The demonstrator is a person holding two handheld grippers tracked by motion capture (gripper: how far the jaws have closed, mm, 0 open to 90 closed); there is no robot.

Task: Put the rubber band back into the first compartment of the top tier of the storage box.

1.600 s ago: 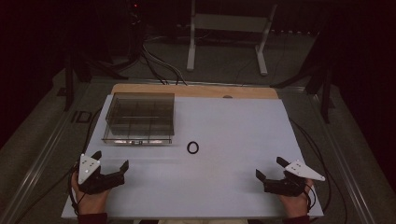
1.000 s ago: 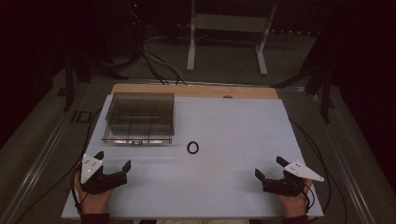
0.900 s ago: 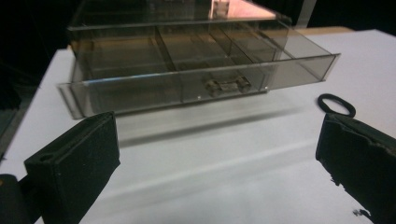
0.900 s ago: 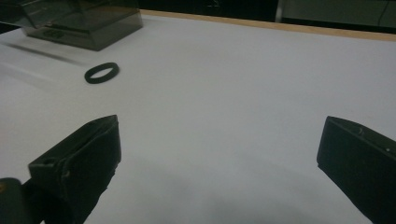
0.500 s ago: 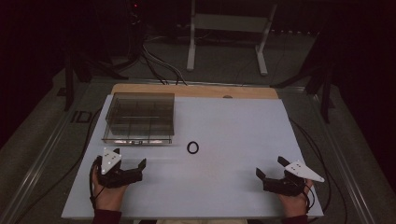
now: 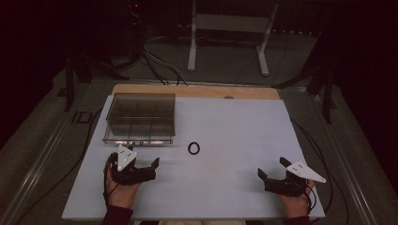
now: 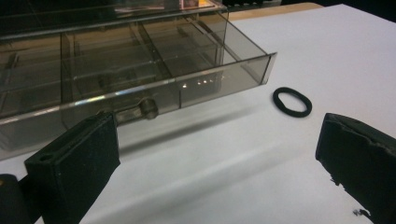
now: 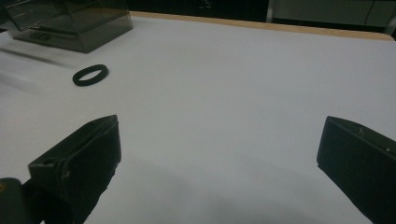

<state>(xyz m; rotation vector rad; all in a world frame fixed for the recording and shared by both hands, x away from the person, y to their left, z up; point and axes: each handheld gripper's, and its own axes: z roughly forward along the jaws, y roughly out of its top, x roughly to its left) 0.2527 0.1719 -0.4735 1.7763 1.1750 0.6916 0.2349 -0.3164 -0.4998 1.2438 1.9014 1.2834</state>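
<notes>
White tabletop (image 6: 225,183), left gripper (image 6: 151,168) moved in toward the black ring (image 6: 194,148)
Both grippers' jaws stand wide and empty; ring lies mid-frame beside the clear box (image 6: 141,117), right gripper (image 6: 270,174) unmoved lower right, so a left-hand pickup looks next

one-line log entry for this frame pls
left hand-held gripper: open, near box front | right hand-held gripper: open, apart | black ring: flat on table, untouched | clear compartment box: closed

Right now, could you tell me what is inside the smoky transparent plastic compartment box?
Through the smoky transparent plastic compartment box, dividers show, forming compartments that look empty. Glare and the tinted lid obscure the far cells, so something small there could go unseen.
</notes>
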